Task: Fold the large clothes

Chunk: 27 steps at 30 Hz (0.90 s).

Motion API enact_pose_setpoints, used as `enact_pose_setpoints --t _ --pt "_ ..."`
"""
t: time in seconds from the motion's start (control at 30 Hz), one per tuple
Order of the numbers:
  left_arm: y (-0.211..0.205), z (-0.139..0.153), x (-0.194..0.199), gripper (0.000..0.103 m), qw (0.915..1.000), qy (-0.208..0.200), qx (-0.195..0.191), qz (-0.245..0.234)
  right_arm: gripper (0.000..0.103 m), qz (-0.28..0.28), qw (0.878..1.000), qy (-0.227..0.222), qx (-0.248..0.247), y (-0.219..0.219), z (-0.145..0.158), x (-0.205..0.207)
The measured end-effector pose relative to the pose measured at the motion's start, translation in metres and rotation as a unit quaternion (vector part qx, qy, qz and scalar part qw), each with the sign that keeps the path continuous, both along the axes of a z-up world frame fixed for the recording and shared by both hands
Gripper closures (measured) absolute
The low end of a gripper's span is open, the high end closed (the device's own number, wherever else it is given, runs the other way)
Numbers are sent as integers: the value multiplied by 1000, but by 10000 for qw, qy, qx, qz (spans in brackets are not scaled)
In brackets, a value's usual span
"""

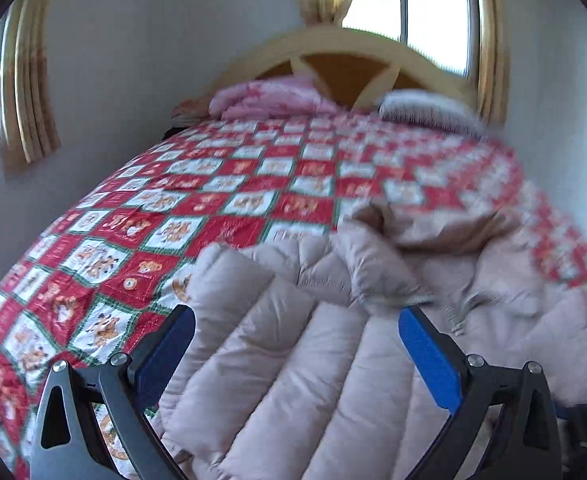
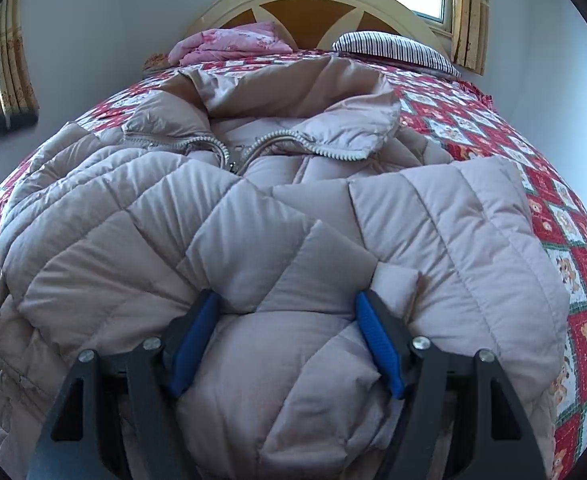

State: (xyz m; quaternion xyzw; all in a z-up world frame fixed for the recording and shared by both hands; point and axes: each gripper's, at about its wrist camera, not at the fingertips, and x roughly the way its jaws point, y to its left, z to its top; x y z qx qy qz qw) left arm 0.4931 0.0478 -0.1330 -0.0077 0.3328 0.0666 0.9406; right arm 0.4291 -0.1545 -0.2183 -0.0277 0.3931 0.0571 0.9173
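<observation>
Beige quilted puffer jacket [image 2: 277, 216] spread on bed with red-and-white patchwork quilt [image 1: 197, 200], zipper collar toward the headboard. Right gripper [image 2: 285, 308] fingers clenched on a bulging jacket fold. Left gripper [image 1: 297, 320] fingers released, spread wide over the jacket.

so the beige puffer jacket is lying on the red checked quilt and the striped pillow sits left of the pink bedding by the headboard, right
Not quite. The striped pillow sits right of the pink bedding, not left, as the right wrist view shows. The rest holds: the beige puffer jacket lies on the red checked quilt, and both are by the headboard.
</observation>
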Motion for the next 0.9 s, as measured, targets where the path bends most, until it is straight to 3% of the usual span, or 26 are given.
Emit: enact_pose_setpoints --t 0.1,0.17,0.27,0.43,0.9 --pt "-1 -39 24 1 9965 617 455 344 30 -20 10000 -24 -8 1 0 0" --pt "7 -66 30 1 9943 910 401 373 30 -36 10000 -36 -7 1 0 -1" --pt "16 -76 25 1 9966 751 97 328 30 -32 10000 -47 -2 0 0 -2" --pt "20 -85 29 1 9957 863 -147 288 29 -17 10000 -60 -15 1 0 -2" --pt "15 -84 29 1 9956 887 -157 271 28 -41 9998 -48 -206 7 0 0"
